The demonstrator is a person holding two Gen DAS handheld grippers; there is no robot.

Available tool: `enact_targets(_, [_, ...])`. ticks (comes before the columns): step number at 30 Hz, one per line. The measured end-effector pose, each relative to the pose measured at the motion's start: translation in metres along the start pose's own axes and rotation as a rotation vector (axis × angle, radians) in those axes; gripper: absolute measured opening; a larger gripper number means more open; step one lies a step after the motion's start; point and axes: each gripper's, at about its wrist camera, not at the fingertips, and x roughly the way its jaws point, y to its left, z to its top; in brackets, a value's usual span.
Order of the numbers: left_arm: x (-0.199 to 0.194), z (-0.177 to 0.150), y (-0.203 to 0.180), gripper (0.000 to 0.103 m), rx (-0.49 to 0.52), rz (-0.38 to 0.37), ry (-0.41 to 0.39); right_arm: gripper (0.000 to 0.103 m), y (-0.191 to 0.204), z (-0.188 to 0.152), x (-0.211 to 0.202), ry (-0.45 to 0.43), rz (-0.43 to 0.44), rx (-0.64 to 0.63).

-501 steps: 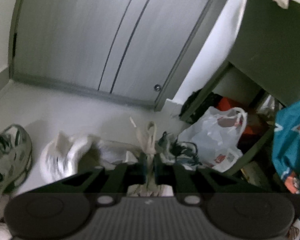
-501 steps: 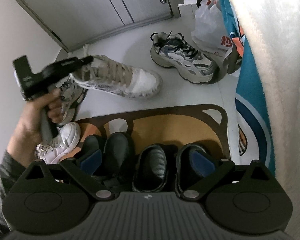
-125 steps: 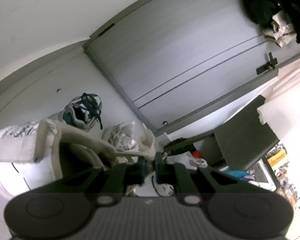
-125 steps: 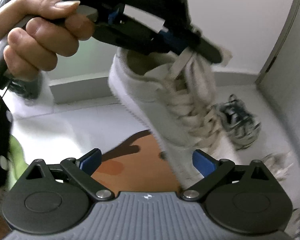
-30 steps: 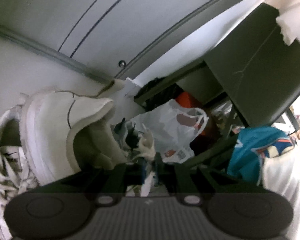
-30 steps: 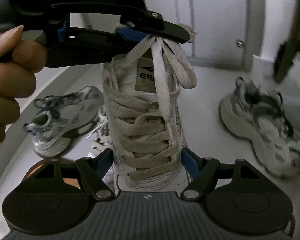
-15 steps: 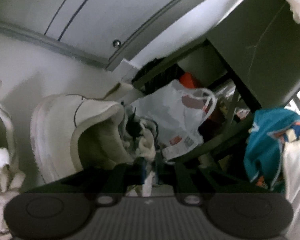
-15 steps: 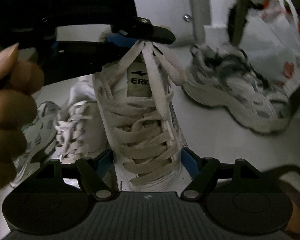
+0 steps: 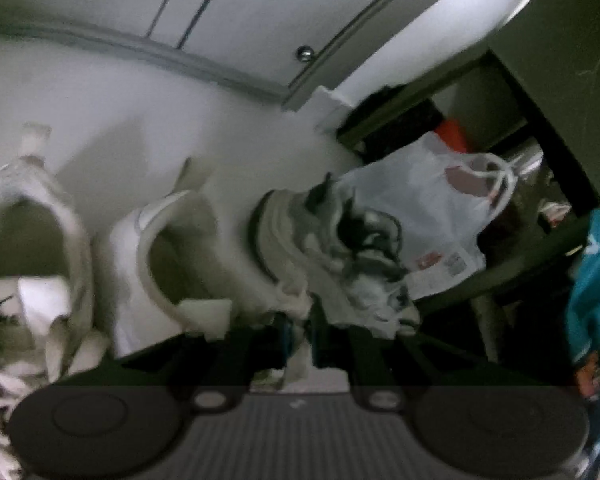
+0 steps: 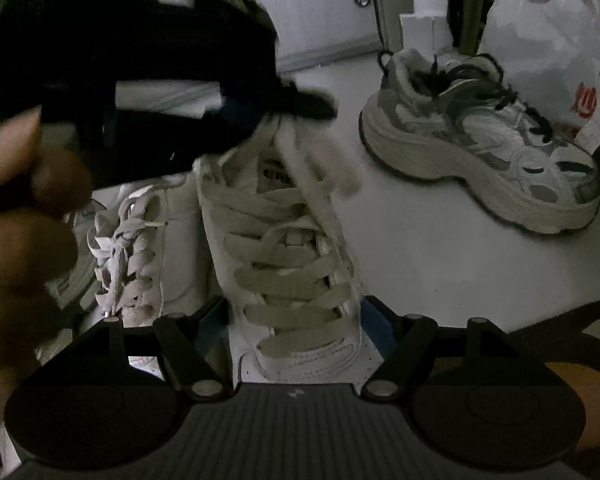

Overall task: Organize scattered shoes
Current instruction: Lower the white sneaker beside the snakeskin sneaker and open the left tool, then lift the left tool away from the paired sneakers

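Observation:
A white lace-up sneaker stands toe towards the right wrist camera, next to its matching sneaker. My right gripper is shut on its toe, one blue pad against each side. My left gripper comes in from above and pinches the sneaker's laces. In the left wrist view, the left gripper has the laces in a narrow gap, its jaws opening slightly. That view shows the sneaker's heel, with the matching sneaker to its left.
A grey chunky sneaker lies on the pale floor to the right, in front of a white plastic bag and a dark shelf unit. A brown doormat's edge shows bottom right. A hand holds the left gripper. Teal cloth hangs right.
Both grippers have sunk with the white sneaker, which now sits low beside its mate. The views swung right, bringing the grey sneaker and the bag closer.

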Motion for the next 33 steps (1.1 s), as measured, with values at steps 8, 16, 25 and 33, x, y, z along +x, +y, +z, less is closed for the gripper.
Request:
enact_targets(8, [-0.050,-0.011,0.016,0.059,-0.042,0.025,-0.118,0.075,0.008,-0.001,0.000,0.007,0.010,-0.032])
enact_targets(16, [-0.116,-0.033,0.038,0.067,-0.087,0.075,-0.241,0.075,0.012,0.004,0.000,0.032,0.019,-0.023])
enact_targets(25, [-0.157,-0.082,0.070,0.067,-0.168,0.170,-0.230,0.072,0.027,0.007,0.002,0.041,0.024,-0.060])
enact_targets(33, [-0.186,-0.143,0.092,0.067,-0.243,0.202,-0.225,0.072,0.029,0.010,0.008,0.052,0.007,-0.086])
